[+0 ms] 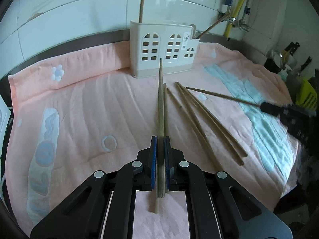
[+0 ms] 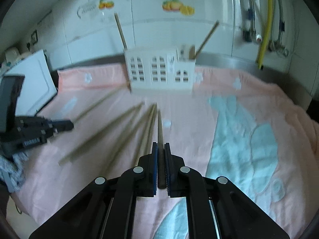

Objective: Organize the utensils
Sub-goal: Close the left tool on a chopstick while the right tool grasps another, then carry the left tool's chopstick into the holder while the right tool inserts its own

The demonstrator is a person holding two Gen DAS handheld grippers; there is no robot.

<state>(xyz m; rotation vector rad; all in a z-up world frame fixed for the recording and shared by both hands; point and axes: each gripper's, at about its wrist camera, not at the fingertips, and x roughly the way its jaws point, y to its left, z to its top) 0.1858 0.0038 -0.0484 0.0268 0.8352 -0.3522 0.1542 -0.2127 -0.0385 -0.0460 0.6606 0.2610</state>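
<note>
Left wrist view: the left gripper (image 1: 160,141) is clamping one wooden chopstick (image 1: 160,99) between its blue pads, the shaft running forward above the pink towel (image 1: 83,107) toward the holder. Just beside it, four loose chopsticks (image 1: 201,123) are lying fanned on the towel. At the right edge, the right gripper (image 1: 279,110) is pinching another chopstick (image 1: 219,96) clear of the cloth. Farther back, the cream utensil holder (image 1: 162,49), with arched window cut-outs, is standing on the towel against the tiled wall (image 1: 79,10); two chopsticks are already leaning inside it. Right wrist view, blurred: the right gripper (image 2: 161,145) is closing tightly on a dark chopstick (image 2: 160,127); the left gripper (image 2: 67,125) is appearing at left.
</note>
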